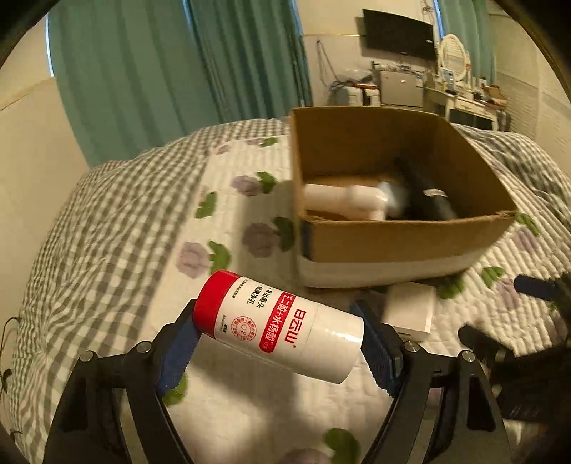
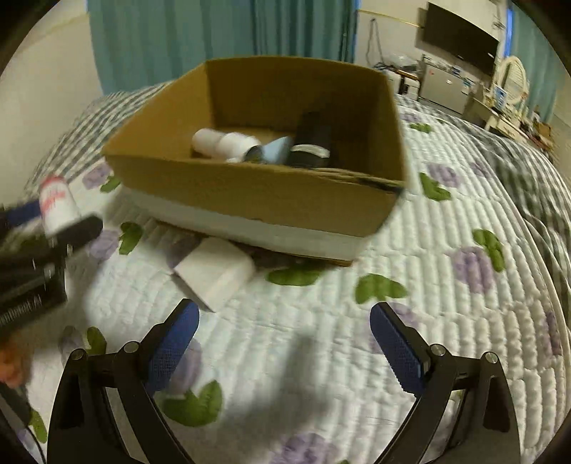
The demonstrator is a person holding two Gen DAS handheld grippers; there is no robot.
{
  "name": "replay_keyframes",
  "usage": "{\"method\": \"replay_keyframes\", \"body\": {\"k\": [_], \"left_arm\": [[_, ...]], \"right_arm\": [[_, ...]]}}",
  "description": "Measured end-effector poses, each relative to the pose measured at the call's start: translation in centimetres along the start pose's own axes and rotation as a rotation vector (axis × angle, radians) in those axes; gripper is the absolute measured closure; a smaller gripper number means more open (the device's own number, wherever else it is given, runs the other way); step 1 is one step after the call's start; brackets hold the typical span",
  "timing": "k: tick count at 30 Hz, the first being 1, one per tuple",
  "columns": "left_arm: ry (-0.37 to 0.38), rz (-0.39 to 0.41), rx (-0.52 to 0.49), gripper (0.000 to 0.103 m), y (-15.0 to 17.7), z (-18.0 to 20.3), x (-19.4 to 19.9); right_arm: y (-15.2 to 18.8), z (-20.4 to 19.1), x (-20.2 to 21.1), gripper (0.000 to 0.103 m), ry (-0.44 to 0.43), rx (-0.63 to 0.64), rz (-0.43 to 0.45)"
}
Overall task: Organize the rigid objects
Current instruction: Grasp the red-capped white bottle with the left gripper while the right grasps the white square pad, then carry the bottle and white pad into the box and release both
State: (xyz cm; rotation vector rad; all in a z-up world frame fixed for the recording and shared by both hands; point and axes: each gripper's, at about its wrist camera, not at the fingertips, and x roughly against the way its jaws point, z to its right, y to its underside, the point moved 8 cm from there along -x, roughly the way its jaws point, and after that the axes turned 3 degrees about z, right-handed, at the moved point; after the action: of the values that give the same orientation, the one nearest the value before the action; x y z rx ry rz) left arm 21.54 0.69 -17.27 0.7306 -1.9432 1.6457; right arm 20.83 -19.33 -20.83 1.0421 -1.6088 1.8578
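Note:
My left gripper (image 1: 278,342) is shut on a white tube with a red cap (image 1: 282,324), held crosswise above the bed, in front of and left of the cardboard box (image 1: 403,242). The tube also shows in the right wrist view (image 2: 57,203), blurred. My right gripper (image 2: 283,339) is open and empty, low over the quilt in front of the cardboard box (image 2: 249,200). The box holds white bottles (image 2: 221,142), a pale blue item (image 2: 274,151) and a black bottle (image 2: 312,141). A small white box (image 2: 214,273) lies on the quilt just ahead of my right gripper's left finger; it also shows in the left wrist view (image 1: 410,310).
The bed has a white floral quilt (image 2: 392,250) and a grey checked blanket (image 1: 89,232) at the left and far side. Teal curtains (image 1: 160,71) hang behind. A TV (image 1: 398,34) and a cluttered desk (image 1: 464,100) stand at the far right.

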Motion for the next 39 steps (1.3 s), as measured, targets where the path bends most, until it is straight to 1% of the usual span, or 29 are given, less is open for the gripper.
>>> {"method": "replay_keyframes", "body": {"k": [2, 5, 8, 10, 16, 21, 23, 24, 25, 26, 27, 30, 33, 39], "left_arm": [[0.0, -0.014, 0.021, 0.02, 0.8, -0.5, -0.3], [-0.003, -0.035, 0.04, 0.02, 1.0, -1.6, -1.5], [0.032, -0.049, 0.08, 0.02, 1.0, -2.3, -2.0], [0.034, -0.055, 0.098, 0.02, 1.1, -2.6, -2.0], [0.033, -0.067, 0.121, 0.02, 1.5, -3.0, -2.2], [0.041, -0.067, 0.127, 0.02, 1.6, -3.2, -2.2], [0.04, -0.067, 0.127, 0.02, 1.7, -3.1, -2.1], [0.04, -0.066, 0.126, 0.02, 1.7, -3.1, -2.1], [0.041, -0.066, 0.124, 0.02, 1.6, -3.0, -2.1], [0.042, -0.065, 0.123, 0.02, 1.6, -3.0, -2.1], [0.043, -0.066, 0.122, 0.02, 1.6, -3.0, -2.1], [0.05, -0.066, 0.126, 0.02, 1.7, -2.9, -2.0], [0.055, -0.064, 0.125, 0.02, 1.7, -2.6, -1.7], [0.056, -0.078, 0.104, 0.02, 2.1, -1.5, -1.0]], "right_arm": [[0.0, -1.2, -0.8, 0.006, 0.009, 0.032, -0.011], [-0.2, -2.5, -2.0, 0.006, 0.006, 0.042, -0.021], [-0.4, -3.3, -3.3, 0.008, 0.001, 0.037, -0.029], [-0.5, -3.8, -4.1, 0.008, -0.01, 0.033, -0.045], [-1.0, -4.6, -5.0, 0.009, -0.019, 0.022, -0.041], [-1.6, -4.7, -6.8, 0.009, -0.018, -0.031, -0.059], [-1.7, -4.6, -7.2, 0.013, -0.011, -0.039, -0.059], [-1.7, -4.6, -7.3, 0.014, -0.011, -0.036, -0.057], [-1.8, -4.7, -7.4, 0.018, -0.013, -0.032, -0.056], [-1.9, -4.9, -7.4, 0.029, -0.027, -0.025, -0.052], [-1.9, -5.3, -7.3, 0.032, -0.05, -0.017, -0.05], [-1.8, -5.7, -7.0, 0.032, -0.046, 0.018, -0.054], [-1.7, -5.3, -6.4, 0.032, -0.067, 0.002, -0.053], [-0.7, -3.2, -3.3, 0.032, -0.079, 0.022, -0.041]]}}
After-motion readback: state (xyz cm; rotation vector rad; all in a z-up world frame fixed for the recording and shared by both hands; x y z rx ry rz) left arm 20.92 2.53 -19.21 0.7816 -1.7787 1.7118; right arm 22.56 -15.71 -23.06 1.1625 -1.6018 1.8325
